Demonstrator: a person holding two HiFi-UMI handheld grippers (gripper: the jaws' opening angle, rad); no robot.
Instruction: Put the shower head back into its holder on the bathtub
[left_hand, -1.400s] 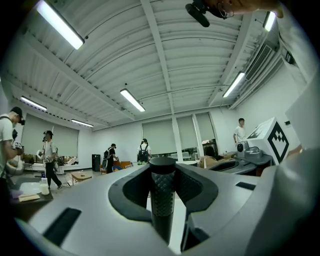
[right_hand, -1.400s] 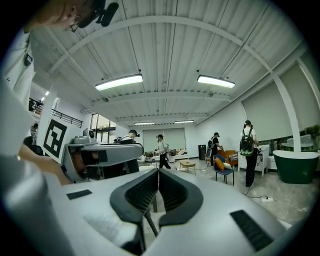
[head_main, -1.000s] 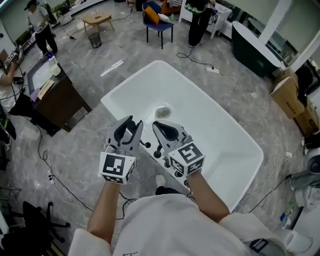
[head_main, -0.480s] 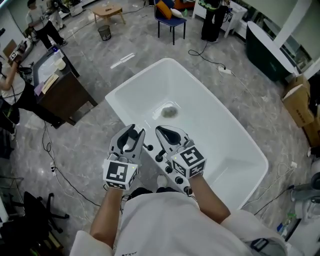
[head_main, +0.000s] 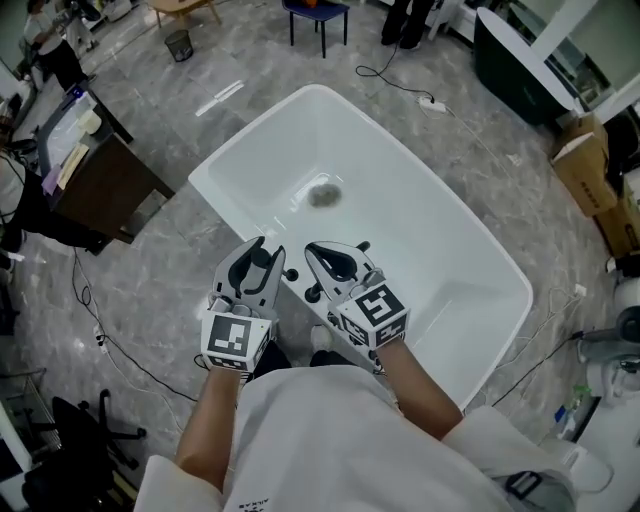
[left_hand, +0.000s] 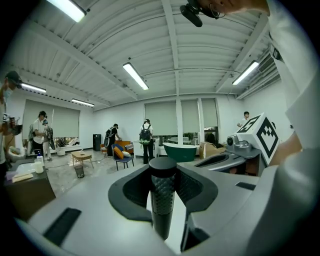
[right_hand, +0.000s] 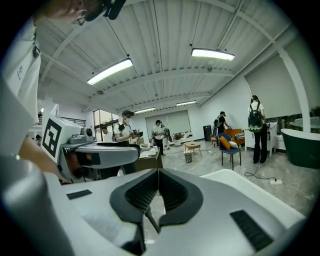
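Note:
A white bathtub (head_main: 320, 95) lies below me, with a drain (head_main: 322, 193) in its floor and black fittings (head_main: 312, 293) on its near rim. Both grippers hover side by side just above those fittings. My left gripper (head_main: 262, 250) is shut on the shower head (left_hand: 162, 195), whose black textured handle stands upright between the pads (left_hand: 190, 187). My right gripper (head_main: 322, 250) has its fingertips (right_hand: 150, 182) pressed together. A thin dark line hangs below its pads; I cannot tell what it is. Which fitting is the holder is unclear.
Left of the tub stands a dark desk (head_main: 100, 180). A blue chair (head_main: 320, 15) and a waste basket (head_main: 178, 42) are beyond it. Cables (head_main: 100, 330) trail over the grey floor. A dark green tub (head_main: 520, 50) and cardboard boxes (head_main: 580, 170) sit at the right. People stand at the back.
Both grippers have sunk together toward the tub's near rim. The head view has tilted, so the tub now sits higher in the picture. Neither gripper's jaws have changed.

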